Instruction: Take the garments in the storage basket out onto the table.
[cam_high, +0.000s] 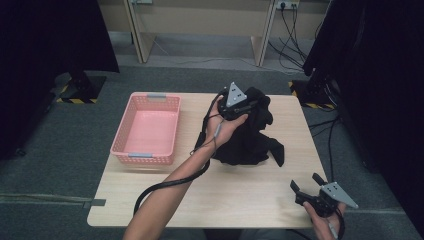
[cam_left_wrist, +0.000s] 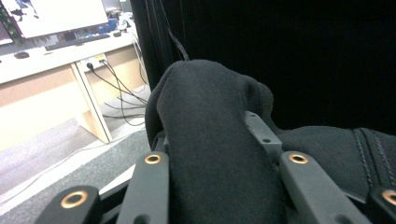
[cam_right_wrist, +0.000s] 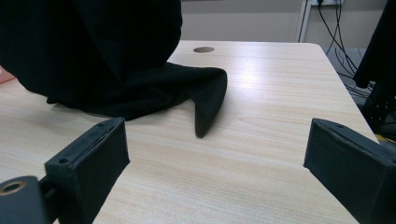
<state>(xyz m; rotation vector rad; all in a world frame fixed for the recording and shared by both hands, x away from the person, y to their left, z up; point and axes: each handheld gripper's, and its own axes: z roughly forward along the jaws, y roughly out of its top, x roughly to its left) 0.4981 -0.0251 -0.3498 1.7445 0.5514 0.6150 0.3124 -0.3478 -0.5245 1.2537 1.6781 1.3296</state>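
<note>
Our left gripper (cam_high: 246, 106) clamped on a bunched fold of the black garment (cam_high: 252, 137), lifting part of it off the surface (cam_high: 240, 195), our right gripper (cam_high: 306, 184) near the front corner, jaws spread wide around nothing, pink basket (cam_high: 148, 129) at left.

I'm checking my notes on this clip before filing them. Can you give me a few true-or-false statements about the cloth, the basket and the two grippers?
1. The left gripper is shut on the black cloth. True.
2. The pink basket holds folded clothes. False: nothing lies in it.
3. The right gripper is open, apart from the cloth. True.
4. The cloth lies flat and spread out on the table. False: it is bunched, its top lifted by the left gripper.
5. The basket stands right of the cloth. False: left.
</note>
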